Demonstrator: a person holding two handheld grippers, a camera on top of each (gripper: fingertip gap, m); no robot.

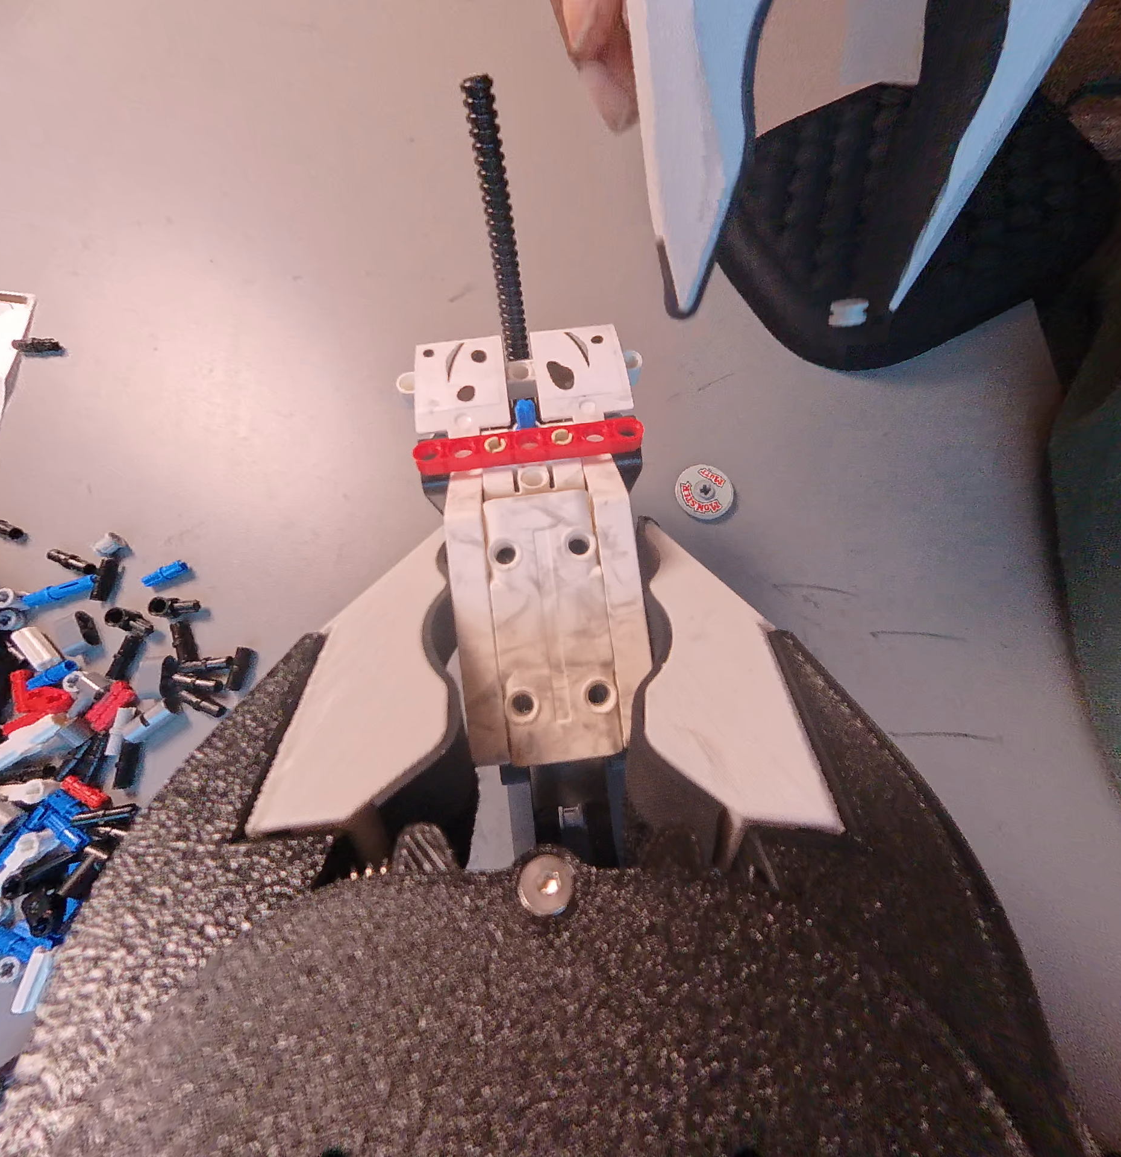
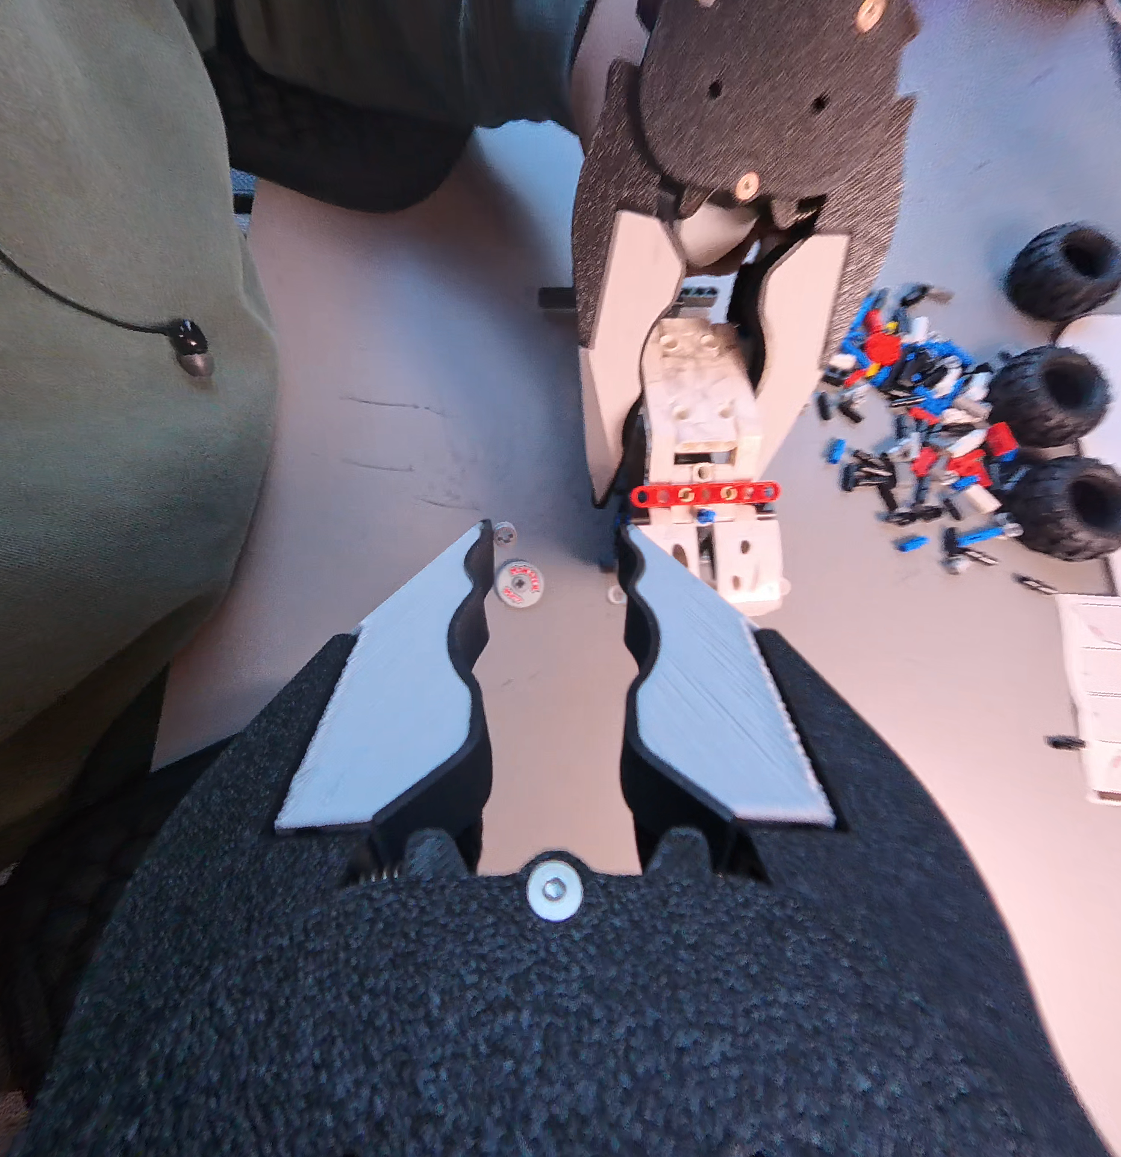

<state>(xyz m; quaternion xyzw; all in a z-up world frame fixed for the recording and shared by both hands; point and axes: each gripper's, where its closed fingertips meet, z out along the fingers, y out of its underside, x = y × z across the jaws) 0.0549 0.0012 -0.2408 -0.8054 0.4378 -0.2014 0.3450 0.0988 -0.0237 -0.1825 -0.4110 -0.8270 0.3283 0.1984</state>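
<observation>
My left gripper (image 1: pixel 545 563) is clamped around the marbled white brick model (image 1: pixel 548 632), holding it over the grey tabletop (image 1: pixel 232 250). My right gripper (image 2: pixel 554 538) hangs with fingers apart and nothing between them, just above a small round disc (image 2: pixel 518 583). Loose pieces (image 1: pixel 63 720) lie left.

Marbled glossy plastic model (image 1: pixel 548 632), rough grainy black left tool (image 1: pixel 545 532), smooth matt table (image 1: pixel 232 250), knobbly rubber tyres (image 2: pixel 1053 395)

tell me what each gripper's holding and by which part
The left gripper clamps the white marbled brick model by the two long sides of its body, near the rear end. The right gripper is open and holds nothing.
</observation>
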